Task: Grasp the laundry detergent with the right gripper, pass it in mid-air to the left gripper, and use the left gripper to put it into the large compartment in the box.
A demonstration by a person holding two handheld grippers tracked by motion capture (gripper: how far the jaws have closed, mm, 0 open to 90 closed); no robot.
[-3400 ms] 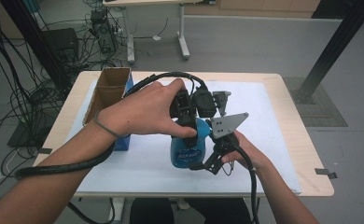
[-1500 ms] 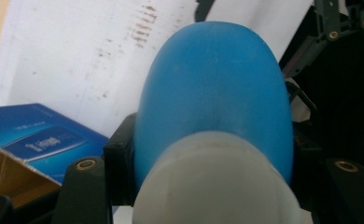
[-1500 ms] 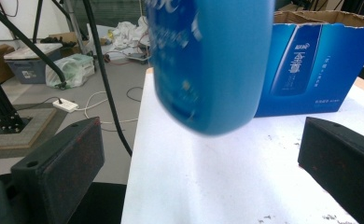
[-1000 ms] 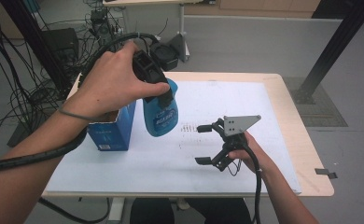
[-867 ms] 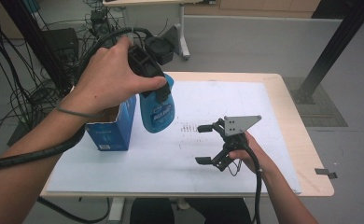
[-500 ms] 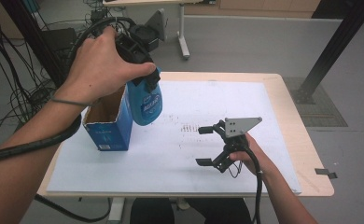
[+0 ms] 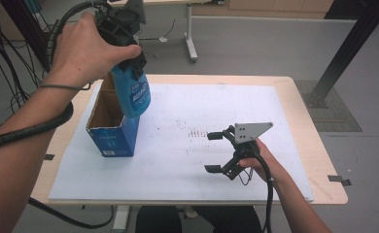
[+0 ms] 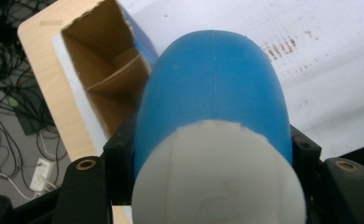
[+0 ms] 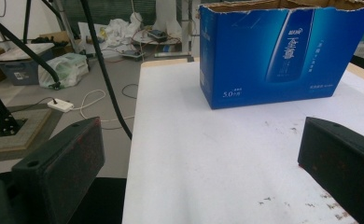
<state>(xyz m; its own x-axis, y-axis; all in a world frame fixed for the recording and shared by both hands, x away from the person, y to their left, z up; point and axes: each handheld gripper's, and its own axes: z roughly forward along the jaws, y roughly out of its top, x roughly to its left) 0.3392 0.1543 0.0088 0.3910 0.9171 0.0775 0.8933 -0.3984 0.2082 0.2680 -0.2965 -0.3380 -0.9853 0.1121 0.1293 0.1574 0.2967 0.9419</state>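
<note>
My left gripper (image 7: 130,62) is raised at the far left and shut on a blue bottle (image 7: 133,94). The bottle hangs downward, its lower end just above the right rim of an open blue cardboard box (image 7: 111,136). In the left gripper view the bottle (image 8: 213,84) has a white end close to the camera, and the black jaws of the left gripper (image 8: 213,154) press on both its sides. The box (image 8: 105,88) lies below and left, with a divider inside. My right gripper (image 7: 216,153) rests open near the table's front right; nothing is between the right gripper (image 9: 199,163) jaws, which face the box (image 9: 283,51).
A white sheet (image 7: 178,165) covers most of the wooden table (image 7: 318,160), with dark specks (image 7: 197,133) near its middle. Cables (image 7: 3,73) crowd the floor at the left. A black post (image 7: 348,48) stands beyond the right corner.
My left gripper has carried the blue bottle up and to the left, from the sheet's middle to above the box's rim. The right gripper has stayed put and open.
</note>
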